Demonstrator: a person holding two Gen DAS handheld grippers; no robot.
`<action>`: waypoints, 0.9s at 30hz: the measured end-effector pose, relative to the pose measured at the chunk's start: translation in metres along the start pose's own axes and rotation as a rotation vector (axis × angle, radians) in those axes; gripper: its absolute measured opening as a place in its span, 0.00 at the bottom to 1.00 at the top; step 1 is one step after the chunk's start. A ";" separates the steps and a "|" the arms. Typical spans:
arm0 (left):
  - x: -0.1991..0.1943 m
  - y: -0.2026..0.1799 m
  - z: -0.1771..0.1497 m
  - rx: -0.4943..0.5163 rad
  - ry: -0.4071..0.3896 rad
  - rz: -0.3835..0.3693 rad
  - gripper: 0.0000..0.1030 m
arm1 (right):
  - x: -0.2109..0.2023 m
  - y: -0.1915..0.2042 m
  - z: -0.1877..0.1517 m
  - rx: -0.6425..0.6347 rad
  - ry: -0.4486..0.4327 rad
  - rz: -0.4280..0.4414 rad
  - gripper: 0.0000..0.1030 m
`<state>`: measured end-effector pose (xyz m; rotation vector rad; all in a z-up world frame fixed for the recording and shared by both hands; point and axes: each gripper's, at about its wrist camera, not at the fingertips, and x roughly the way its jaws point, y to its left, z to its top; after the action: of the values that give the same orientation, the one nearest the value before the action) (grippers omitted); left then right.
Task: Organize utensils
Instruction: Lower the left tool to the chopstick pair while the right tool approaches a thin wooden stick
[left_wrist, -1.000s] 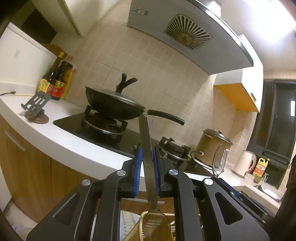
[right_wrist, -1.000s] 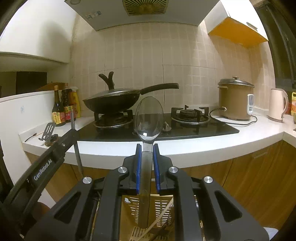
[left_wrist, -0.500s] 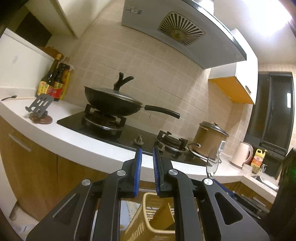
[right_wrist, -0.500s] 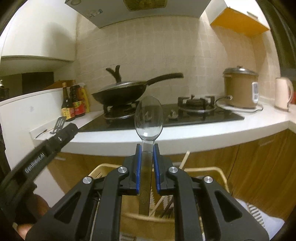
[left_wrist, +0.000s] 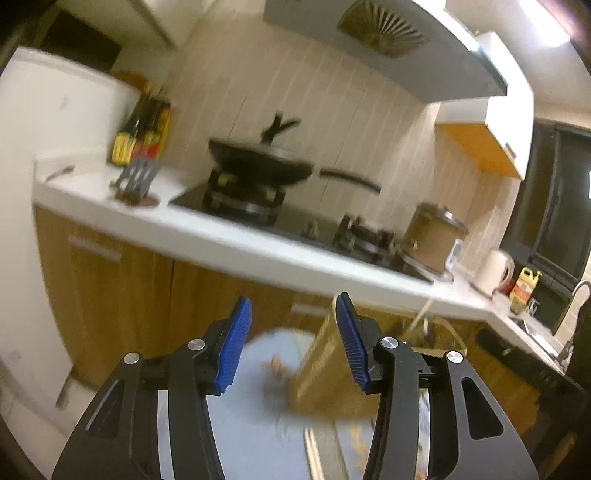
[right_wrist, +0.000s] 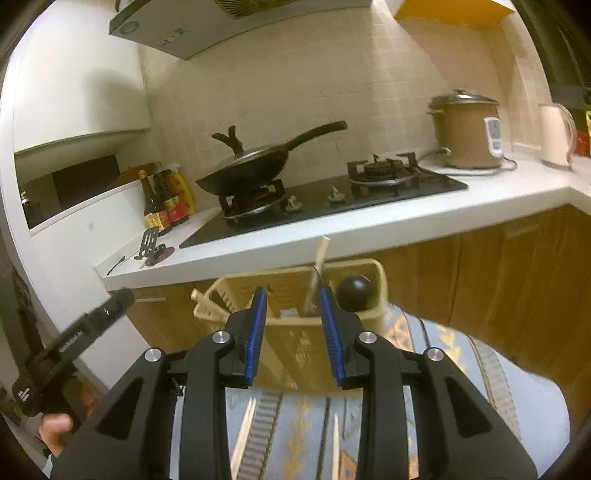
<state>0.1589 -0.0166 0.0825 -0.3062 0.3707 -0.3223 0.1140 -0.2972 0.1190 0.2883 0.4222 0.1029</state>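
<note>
A beige slotted basket (right_wrist: 295, 291) stands on a blue patterned cloth (right_wrist: 461, 369) below the counter edge. Several utensils poke out of it, among them a pale handle (right_wrist: 320, 258) and a round black end (right_wrist: 355, 288). My right gripper (right_wrist: 293, 332) hovers just in front of the basket, its jaws opening with nothing between the blue pads. In the blurred left wrist view my left gripper (left_wrist: 293, 343) is also opening and holds nothing, with the basket (left_wrist: 325, 369) just beyond its right pad. Loose chopsticks (right_wrist: 243, 432) lie on the cloth under the right gripper.
A white counter (right_wrist: 369, 229) runs behind, carrying a black hob with a lidded wok (right_wrist: 247, 166), sauce bottles (right_wrist: 166, 199), a small stand (right_wrist: 149, 243), a rice cooker (right_wrist: 467, 133) and a kettle (right_wrist: 556, 134). Wooden cabinet doors (right_wrist: 517, 277) are below. A hand (right_wrist: 55, 428) holds the left gripper's handle.
The flat metal utensil left the left jaws first, then the clear spoon left the right jaws. Both grippers have opened and drawn back, so the basket and cloth now show in front.
</note>
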 end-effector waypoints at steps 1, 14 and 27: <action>-0.002 0.001 -0.003 -0.007 0.031 -0.003 0.44 | -0.006 -0.003 -0.002 0.011 0.008 -0.001 0.26; 0.026 -0.028 -0.066 0.128 0.524 -0.017 0.44 | -0.043 -0.034 -0.023 0.067 0.212 0.011 0.52; 0.069 -0.019 -0.111 0.062 0.804 -0.067 0.44 | 0.036 -0.033 -0.086 -0.010 0.687 0.069 0.51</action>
<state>0.1711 -0.0839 -0.0303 -0.1143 1.1398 -0.5172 0.1116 -0.3007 0.0201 0.2527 1.0929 0.2744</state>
